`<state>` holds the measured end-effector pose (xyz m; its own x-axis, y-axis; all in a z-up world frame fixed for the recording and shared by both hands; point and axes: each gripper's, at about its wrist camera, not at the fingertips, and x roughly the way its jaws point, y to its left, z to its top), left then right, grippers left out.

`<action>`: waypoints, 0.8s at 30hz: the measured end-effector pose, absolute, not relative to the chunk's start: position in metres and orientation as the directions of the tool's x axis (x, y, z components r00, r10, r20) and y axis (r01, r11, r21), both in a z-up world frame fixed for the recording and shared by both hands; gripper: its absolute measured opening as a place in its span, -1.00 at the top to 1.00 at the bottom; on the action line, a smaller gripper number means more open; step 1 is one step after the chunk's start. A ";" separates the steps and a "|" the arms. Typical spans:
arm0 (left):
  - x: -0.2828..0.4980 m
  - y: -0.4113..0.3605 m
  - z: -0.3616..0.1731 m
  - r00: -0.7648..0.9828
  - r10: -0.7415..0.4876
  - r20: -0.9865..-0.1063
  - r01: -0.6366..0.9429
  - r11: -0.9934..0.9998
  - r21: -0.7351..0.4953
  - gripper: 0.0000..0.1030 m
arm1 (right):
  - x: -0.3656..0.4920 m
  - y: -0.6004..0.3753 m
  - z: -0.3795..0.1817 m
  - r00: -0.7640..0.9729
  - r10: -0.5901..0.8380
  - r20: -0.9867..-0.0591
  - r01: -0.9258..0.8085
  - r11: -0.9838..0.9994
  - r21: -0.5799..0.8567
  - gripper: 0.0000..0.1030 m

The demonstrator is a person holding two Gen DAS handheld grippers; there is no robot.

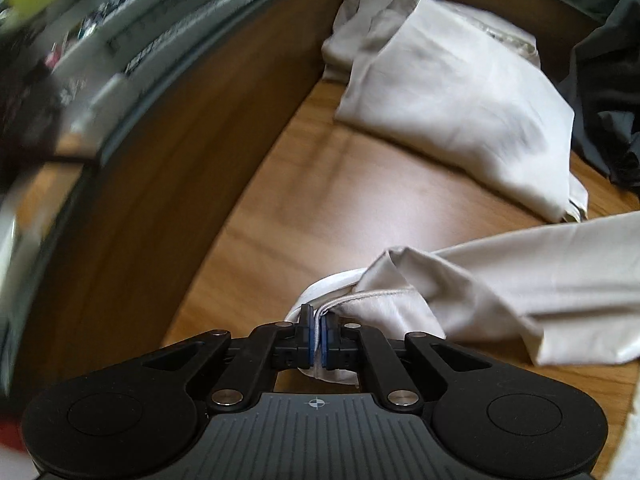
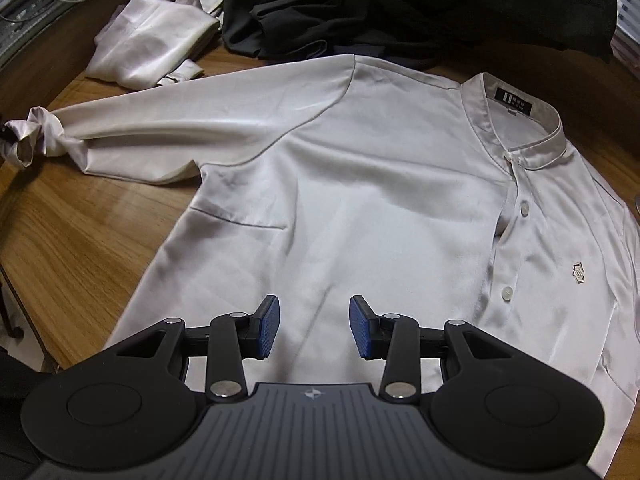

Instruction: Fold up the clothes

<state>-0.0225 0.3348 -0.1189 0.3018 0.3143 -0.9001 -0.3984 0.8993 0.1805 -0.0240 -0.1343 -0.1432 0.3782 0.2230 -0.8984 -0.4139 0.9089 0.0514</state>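
- while the pale shirt (image 2: 360, 184) lies front-up across the wooden tabletop (image 2: 72, 240), the left hand-held gripper (image 1: 318, 334) has its blue pads squeezed together on the cuff (image 1: 360, 300) of the shirt's sleeve (image 1: 520, 276).
- from the left wrist view the cuff bunches up around the pads, and the sleeve runs off to the right, low over the tabletop (image 1: 320, 200).
- over on the right wrist view, that same sleeve (image 2: 200, 120) stretches out to the left from the shoulder, its end twisted into a knot-like bunch at the frame's left edge, where a dark bit of the left hand-held gripper (image 2: 6, 133) just shows.
- the right hand-held gripper (image 2: 314, 328) stands partly open above the shirt's lower front, nothing between its pads; i can't tell whether it touches the cloth.
- collar (image 2: 520, 120) with a black label sits at upper right, two buttons (image 2: 524, 211) down the placket, a small emblem (image 2: 579, 273) on the chest.
- a second pale garment (image 2: 152, 48), roughly folded, lies at the far left of the tabletop, near the stretched sleeve but apart from it; the left wrist view shows it (image 1: 440, 100) too.
- a heap of dark clothes (image 2: 400, 8) sits behind the shirt, just beside its shoulder.
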 end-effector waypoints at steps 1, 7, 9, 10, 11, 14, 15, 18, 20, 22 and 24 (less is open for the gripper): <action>-0.018 0.337 -0.121 0.312 0.328 -0.892 -0.364 0.908 0.206 0.90 | -0.025 -0.129 -0.141 0.382 0.217 -0.898 -0.401 0.914 0.051 0.14; -0.002 0.337 -0.123 0.382 0.257 -0.887 -0.173 0.963 0.205 0.70 | -0.038 -0.085 -0.127 0.399 0.225 -0.889 -0.349 0.934 0.079 0.14; -0.004 0.331 -0.113 0.426 0.180 -0.887 -0.118 0.983 0.143 0.51 | -0.042 -0.068 -0.128 0.403 0.224 -0.887 -0.340 0.937 0.083 0.14; -0.005 0.327 -0.108 0.446 0.141 -0.884 -0.090 0.990 0.112 0.20 | -0.044 -0.059 -0.129 0.405 0.224 -0.886 -0.335 0.938 0.084 0.14; -0.006 0.324 -0.103 0.467 0.101 -0.878 -0.065 0.995 0.080 0.04 | -0.046 -0.051 -0.129 0.408 0.224 -0.885 -0.331 0.940 0.086 0.14; -0.002 0.310 -0.095 0.511 -0.015 -0.859 0.024 1.000 -0.003 -0.21 | -0.051 -0.030 -0.134 0.412 0.226 -0.883 -0.314 0.945 0.095 0.14; 0.002 0.305 -0.097 0.515 -0.043 -0.856 0.053 0.998 -0.018 -0.32 | -0.052 -0.024 -0.136 0.411 0.224 -0.884 -0.308 0.947 0.097 0.14; 0.018 0.286 -0.108 0.495 -0.098 -0.863 0.132 0.991 -0.036 -0.42 | -0.053 -0.010 -0.146 0.409 0.212 -0.888 -0.291 0.952 0.094 0.14; 0.030 0.271 -0.122 0.477 -0.113 -0.872 0.180 0.983 -0.030 -0.43 | -0.052 -0.004 -0.152 0.407 0.196 -0.892 -0.278 0.957 0.083 0.14; 0.040 0.259 -0.138 0.463 -0.110 -0.879 0.225 0.974 -0.004 -0.44 | -0.051 0.000 -0.157 0.403 0.178 -0.898 -0.267 0.961 0.071 0.14; 0.047 0.247 -0.153 0.454 -0.104 -0.885 0.272 0.962 0.027 -0.45 | -0.050 0.002 -0.162 0.391 0.162 -0.906 -0.272 0.961 0.055 0.14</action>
